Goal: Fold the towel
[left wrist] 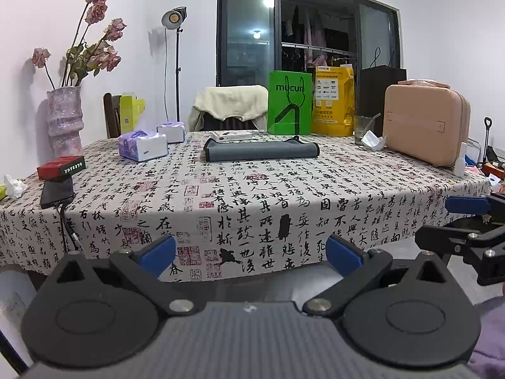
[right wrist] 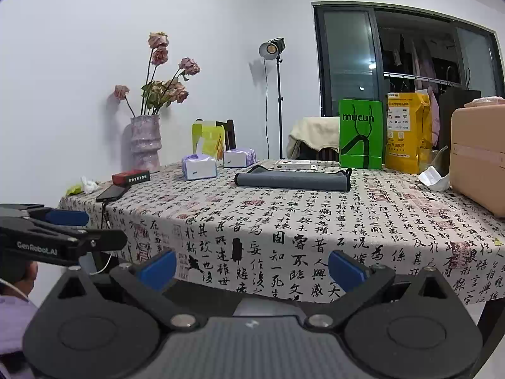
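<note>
I have both claws held level in front of the near edge of the worktop (left wrist: pixel 284 189), side by side and pointing across it toward the far wall. My left claw (left wrist: pixel 251 252) is released, its blue fingertips (left wrist: pixel 159 254) spread wide with nothing between them. My right claw (right wrist: pixel 251 268) is likewise released and empty, its blue fingertips (right wrist: pixel 345 270) standing well apart. From the left wrist camera I see the right claw's finger at the right edge of the view, so the two sit near each other at about the same height, both off the cloth.

The towel (left wrist: pixel 260 151) is grey and lies flat in a long, narrow shape on the far half of the patterned tablecloth (right wrist: pixel 315 237), well apart from both claws. Just behind it is a flat white box (left wrist: pixel 232 135), and beyond that a green paper bag (left wrist: pixel 288 107). To its left stand two tissue packs (left wrist: pixel 143 147); a tan case (left wrist: pixel 426 132) stands to its right.
</note>
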`<state>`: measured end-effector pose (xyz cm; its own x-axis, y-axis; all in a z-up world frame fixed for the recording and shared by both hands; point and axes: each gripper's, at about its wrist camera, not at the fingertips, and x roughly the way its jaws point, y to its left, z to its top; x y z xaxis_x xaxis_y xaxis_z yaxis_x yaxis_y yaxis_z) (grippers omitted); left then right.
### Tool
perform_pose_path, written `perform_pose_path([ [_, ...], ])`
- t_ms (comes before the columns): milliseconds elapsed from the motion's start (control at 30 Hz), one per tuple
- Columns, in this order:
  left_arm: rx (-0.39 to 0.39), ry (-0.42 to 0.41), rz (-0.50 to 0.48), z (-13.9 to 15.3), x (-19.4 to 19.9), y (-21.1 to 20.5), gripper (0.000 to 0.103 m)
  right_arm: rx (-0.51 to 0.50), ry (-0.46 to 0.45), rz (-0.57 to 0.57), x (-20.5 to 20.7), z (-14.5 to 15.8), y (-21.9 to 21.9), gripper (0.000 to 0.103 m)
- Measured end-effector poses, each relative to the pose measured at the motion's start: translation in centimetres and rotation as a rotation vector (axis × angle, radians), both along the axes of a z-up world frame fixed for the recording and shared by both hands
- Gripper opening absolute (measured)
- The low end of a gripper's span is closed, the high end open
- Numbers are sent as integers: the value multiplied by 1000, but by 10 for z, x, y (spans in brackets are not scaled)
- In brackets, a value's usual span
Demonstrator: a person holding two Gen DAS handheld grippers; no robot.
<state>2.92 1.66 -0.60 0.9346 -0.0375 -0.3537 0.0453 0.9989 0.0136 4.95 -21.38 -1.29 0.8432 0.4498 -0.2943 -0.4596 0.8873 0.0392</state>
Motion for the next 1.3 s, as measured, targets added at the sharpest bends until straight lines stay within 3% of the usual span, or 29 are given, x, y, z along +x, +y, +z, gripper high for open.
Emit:
perform_pose_path([
  [300,35,-1,-32,-5,-15,0,103,6,30,-7,-15,-5,-4,103],
  [733,23,41,-20,-11,-23,5,103,1,40,-33,-24,-4,-11,103],
  [1300,32,32,-24,-9,-24,2,103,4,41,-35,-25,-4,-11,103],
])
